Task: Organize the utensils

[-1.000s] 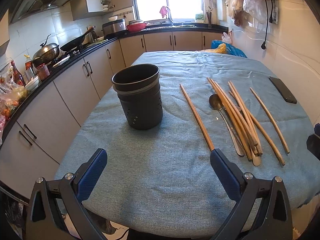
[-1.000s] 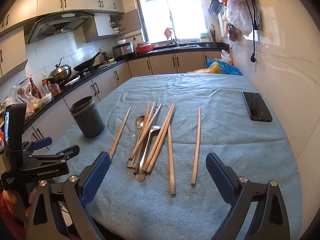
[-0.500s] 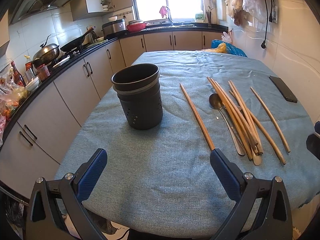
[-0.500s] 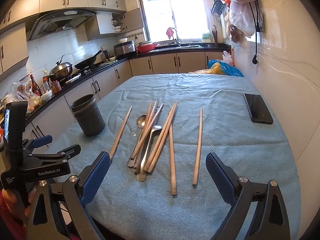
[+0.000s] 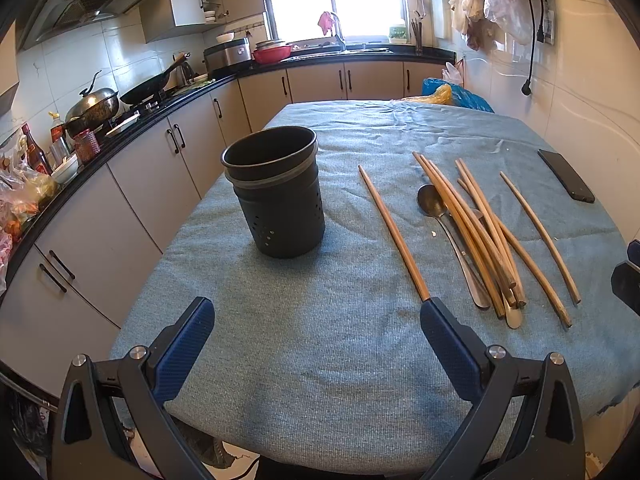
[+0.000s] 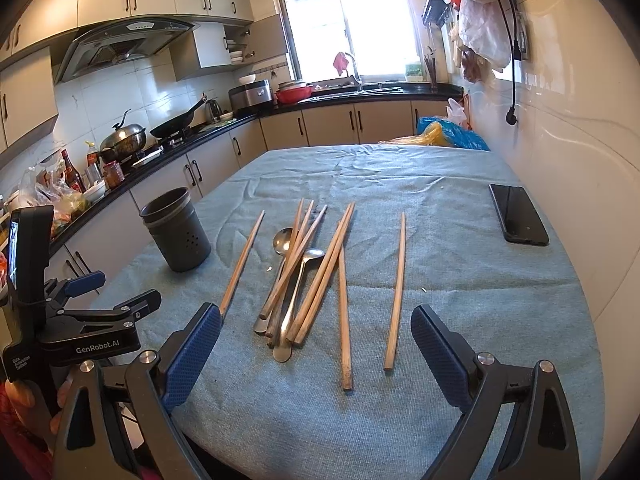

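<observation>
The near end of the leftmost chopstick [image 5: 394, 232] is hidden behind a fingertip in both views, the spoons [image 6: 294, 280] lie largely covered by crossing chopsticks, the holder [image 5: 276, 196] interior bottom is out of sight, and the right gripper [image 5: 628, 276] is cut off by the left view's edge.

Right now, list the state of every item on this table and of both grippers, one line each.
Dark perforated utensil holder: upright, empty as far as its mouth shows.
Wooden chopsticks: lying flat, several piled, others apart.
Two metal spoons: flat, bowls up, partly under the chopsticks.
Black smartphone: flat, screen dark.
Blue-grey tablecloth: spread, wrinkled.
Left gripper: open, holding nothing.
Right gripper: open, holding nothing.
</observation>
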Tool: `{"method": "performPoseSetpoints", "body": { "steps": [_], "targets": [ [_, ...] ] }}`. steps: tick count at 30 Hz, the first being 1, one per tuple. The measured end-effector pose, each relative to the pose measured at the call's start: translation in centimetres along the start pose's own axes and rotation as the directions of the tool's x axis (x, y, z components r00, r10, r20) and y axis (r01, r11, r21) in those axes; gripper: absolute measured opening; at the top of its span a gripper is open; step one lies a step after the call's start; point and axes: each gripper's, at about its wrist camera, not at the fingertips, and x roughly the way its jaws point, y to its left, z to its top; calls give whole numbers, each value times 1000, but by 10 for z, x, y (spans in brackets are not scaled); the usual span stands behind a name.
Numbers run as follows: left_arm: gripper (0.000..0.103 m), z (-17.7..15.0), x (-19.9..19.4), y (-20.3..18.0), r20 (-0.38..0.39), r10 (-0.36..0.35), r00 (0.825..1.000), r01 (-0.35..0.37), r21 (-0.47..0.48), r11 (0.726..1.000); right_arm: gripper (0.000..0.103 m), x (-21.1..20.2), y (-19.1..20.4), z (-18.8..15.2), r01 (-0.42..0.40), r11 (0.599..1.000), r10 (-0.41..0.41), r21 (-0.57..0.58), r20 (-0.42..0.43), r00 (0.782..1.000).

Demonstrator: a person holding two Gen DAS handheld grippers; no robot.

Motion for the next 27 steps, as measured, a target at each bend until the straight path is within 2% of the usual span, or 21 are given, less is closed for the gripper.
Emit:
{"method": "performPoseSetpoints", "body": {
  "steps": [20, 27],
  "targets": [
    [102, -1, 1, -1, -6, 1, 1000, -1, 5, 1000, 97, 5, 2, 0, -8, 1000, 8, -12, -4, 1000],
    [102, -2, 2, -3, -12, 6, 1000, -5, 12, 1000, 97, 5, -2, 12, -33, 999, 33, -15, -5, 999]
  ]
}}
